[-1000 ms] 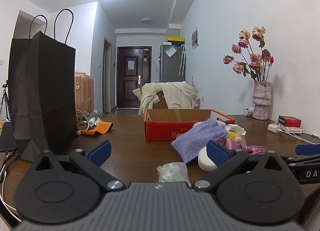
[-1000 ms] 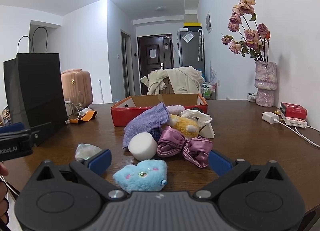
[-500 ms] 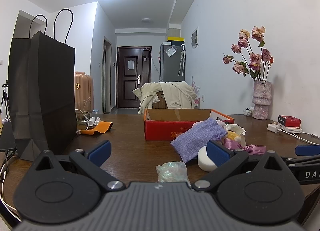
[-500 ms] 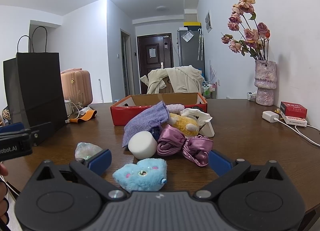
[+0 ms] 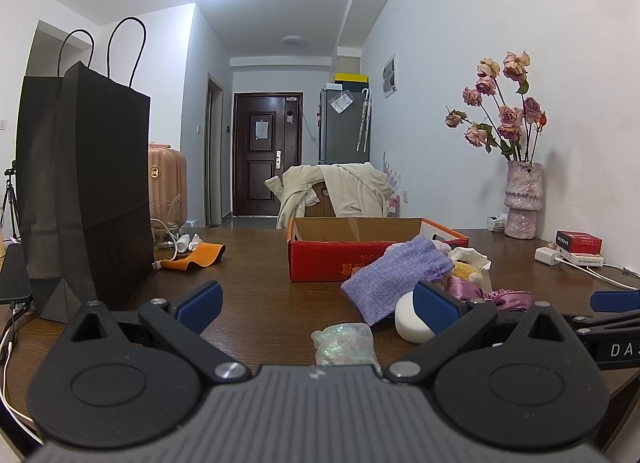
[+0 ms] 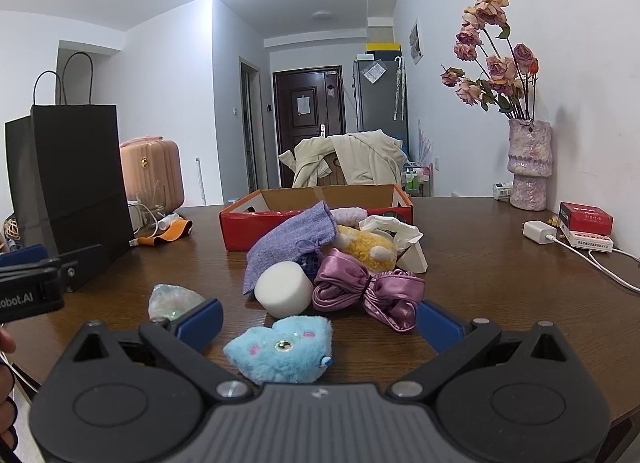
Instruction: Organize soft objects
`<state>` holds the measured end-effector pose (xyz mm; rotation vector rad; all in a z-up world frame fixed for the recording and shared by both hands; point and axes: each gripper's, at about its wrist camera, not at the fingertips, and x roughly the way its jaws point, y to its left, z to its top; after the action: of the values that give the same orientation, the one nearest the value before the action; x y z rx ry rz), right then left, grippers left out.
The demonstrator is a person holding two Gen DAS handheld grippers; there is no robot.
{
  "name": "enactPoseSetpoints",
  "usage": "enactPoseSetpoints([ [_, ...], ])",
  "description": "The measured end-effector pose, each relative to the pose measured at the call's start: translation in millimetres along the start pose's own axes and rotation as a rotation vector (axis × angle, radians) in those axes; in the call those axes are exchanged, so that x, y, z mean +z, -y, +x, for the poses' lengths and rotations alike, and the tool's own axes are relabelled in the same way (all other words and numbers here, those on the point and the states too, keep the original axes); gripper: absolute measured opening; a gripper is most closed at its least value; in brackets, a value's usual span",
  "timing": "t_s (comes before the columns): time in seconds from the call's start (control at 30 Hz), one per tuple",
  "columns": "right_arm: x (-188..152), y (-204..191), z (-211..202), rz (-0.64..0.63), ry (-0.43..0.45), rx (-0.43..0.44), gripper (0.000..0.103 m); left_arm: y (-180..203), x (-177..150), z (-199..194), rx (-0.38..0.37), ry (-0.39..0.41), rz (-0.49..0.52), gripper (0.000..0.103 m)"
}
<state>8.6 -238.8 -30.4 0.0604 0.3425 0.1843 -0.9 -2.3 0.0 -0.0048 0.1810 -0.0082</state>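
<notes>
Table (image 6: pixel 480 263) of dark wood carries a heap of soft things just in front of a red cardboard box (image 6: pixel 280 225), open-topped. Right gripper (image 6: pixel 318 321) hangs low over the near edge, jaws spread wide, nothing between the pads; blue plush toy (image 6: pixel 282 349) lies on the wood between the two fingers, close to the body, not touched by either pad as far as visible. Just beyond it a white foam cylinder (image 6: pixel 283 290) on its side, touching a purple satin bow (image 6: pixel 368 291). Behind those a lilac woven pouch (image 6: pixel 292 243) leans against the box front, next to a yellow plush (image 6: pixel 366 245) and white crumpled fabric (image 6: pixel 394 229). Iridescent crinkly bundle (image 6: pixel 172 301) sits apart to the left, partly behind the right gripper's left pad.

Left gripper (image 5: pixel 318 303) also spread wide and empty, aimed at the same heap from further left; the bundle (image 5: pixel 344 347) lies near its centre line, close in, and the foam cylinder (image 5: pixel 408 323) is partly hidden by its right pad. Pouch (image 5: pixel 394 275) drapes off the box (image 5: pixel 320 261).

Black paper bag (image 5: pixel 84 191) stands upright at the left, well apart from the heap. Vase of dried roses (image 6: pixel 528 165) by the wall at right, charger and small red box (image 6: pixel 586 219) near it.
</notes>
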Motion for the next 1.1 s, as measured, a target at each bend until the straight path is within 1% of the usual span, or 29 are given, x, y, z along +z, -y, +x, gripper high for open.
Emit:
enactPoseSetpoints([
  [0.47, 0, 0, 0, 0.000, 0.004, 0.000, 0.103, 0, 0, 0, 0.002, -0.001, -0.001, 0.103],
  [0.6, 2, -2, -2, -0.005, 0.016, 0.013, 0.103, -1, 1, 5, 0.002, -0.007, -0.007, 0.103],
  [0.7, 2, -2, -1, -0.015, 0.032, 0.011, 0.103, -4, 1, 14, -0.014, -0.029, -0.033, 0.103],
  [0.77, 2, 0, 3, -0.010, 0.036, 0.006, 0.103, -4, -1, 21, -0.024, -0.047, -0.031, 0.103],
  [0.9, 0, 7, 14, 0.032, 0.035, 0.026, 0.103, -3, -10, 38, -0.050, -0.106, -0.038, 0.103],
  [0.93, -1, 9, 18, 0.038, 0.027, 0.033, 0.103, -3, -12, 41, -0.052, -0.117, -0.038, 0.103],
  [1.03, -6, 6, 32, 0.008, -0.041, 0.042, 0.103, 2, -15, 48, -0.065, -0.143, -0.025, 0.103],
  [1.1, -9, 4, 37, -0.001, -0.047, 0.050, 0.103, 7, -18, 55, -0.071, -0.163, -0.009, 0.103],
])
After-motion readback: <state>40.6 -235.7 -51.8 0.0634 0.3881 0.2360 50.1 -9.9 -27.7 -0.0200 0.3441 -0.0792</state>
